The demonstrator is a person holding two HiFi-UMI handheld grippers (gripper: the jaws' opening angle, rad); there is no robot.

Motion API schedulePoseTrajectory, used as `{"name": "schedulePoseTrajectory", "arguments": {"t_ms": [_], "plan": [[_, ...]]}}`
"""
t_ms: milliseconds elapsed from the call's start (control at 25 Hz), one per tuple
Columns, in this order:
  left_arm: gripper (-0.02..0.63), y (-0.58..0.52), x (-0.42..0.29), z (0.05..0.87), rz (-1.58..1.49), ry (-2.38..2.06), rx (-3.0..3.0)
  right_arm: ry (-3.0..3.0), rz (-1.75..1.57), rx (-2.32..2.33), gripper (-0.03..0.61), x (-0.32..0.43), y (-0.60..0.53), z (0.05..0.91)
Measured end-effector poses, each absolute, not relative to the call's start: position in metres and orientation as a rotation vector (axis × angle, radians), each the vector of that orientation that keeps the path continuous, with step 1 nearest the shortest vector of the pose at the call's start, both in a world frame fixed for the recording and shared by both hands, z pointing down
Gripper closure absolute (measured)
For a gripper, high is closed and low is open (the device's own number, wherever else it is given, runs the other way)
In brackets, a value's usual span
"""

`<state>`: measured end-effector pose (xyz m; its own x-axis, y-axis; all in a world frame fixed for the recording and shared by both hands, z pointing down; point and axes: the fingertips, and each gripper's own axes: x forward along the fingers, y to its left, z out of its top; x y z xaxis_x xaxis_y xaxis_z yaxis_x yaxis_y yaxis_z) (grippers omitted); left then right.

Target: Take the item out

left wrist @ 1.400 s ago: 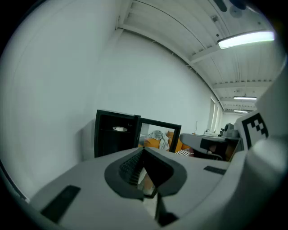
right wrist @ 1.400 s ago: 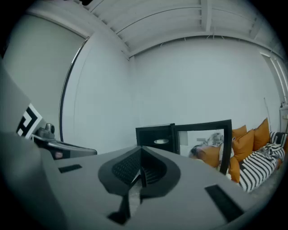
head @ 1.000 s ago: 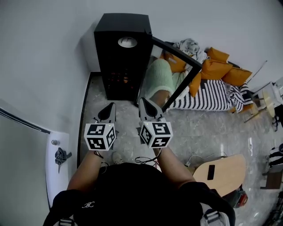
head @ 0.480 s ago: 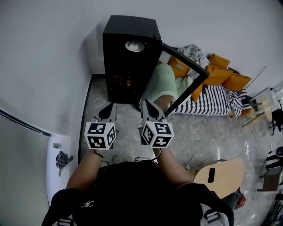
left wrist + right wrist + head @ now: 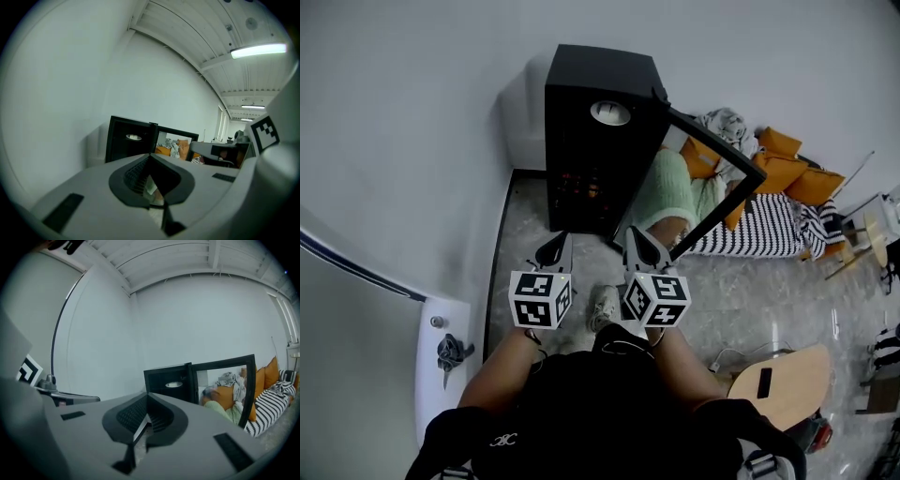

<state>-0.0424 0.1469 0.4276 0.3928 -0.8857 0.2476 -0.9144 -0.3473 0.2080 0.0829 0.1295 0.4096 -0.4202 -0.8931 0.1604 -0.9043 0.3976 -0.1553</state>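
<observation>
A black cabinet (image 5: 598, 141) stands against the wall ahead, its glass door (image 5: 712, 164) swung open to the right. A round light (image 5: 609, 112) glows inside near the top, and small orange things (image 5: 586, 187) sit on a lower shelf, too small to identify. My left gripper (image 5: 555, 246) and right gripper (image 5: 635, 239) hover side by side over the floor, short of the cabinet. Both are shut with nothing between the jaws. The cabinet (image 5: 129, 138) appears beyond the left gripper (image 5: 150, 157), and the cabinet (image 5: 168, 380) also beyond the right gripper (image 5: 147, 398).
Right of the cabinet lies a striped mattress (image 5: 769, 225) with orange pillows (image 5: 806, 183) and a green blanket (image 5: 666, 192). A wooden board (image 5: 773, 375) and a cable (image 5: 741, 352) lie on the floor at right. A white ledge (image 5: 441, 361) is at the left wall.
The cabinet has shifted rightwards and slightly lower in the head view, and looks nearer. Both grippers stay shut, side by side, in front of the person.
</observation>
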Motion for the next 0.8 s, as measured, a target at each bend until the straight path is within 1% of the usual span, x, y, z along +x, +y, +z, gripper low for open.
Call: {"name": "schedulePoseTrajectory", "arguments": {"t_ms": [400, 800], "plan": [[0.605, 0.119, -0.073, 0.445, 0.159, -1.608, 2.279, -2.617, 0.366, 1.642, 0.572, 0.064, 0.085, 0.417], [0.605, 0.038, -0.063, 0.454, 0.212, -1.571, 2.301, -2.619, 0.363, 1.69, 0.572, 0.072, -0.003, 0.42]]}}
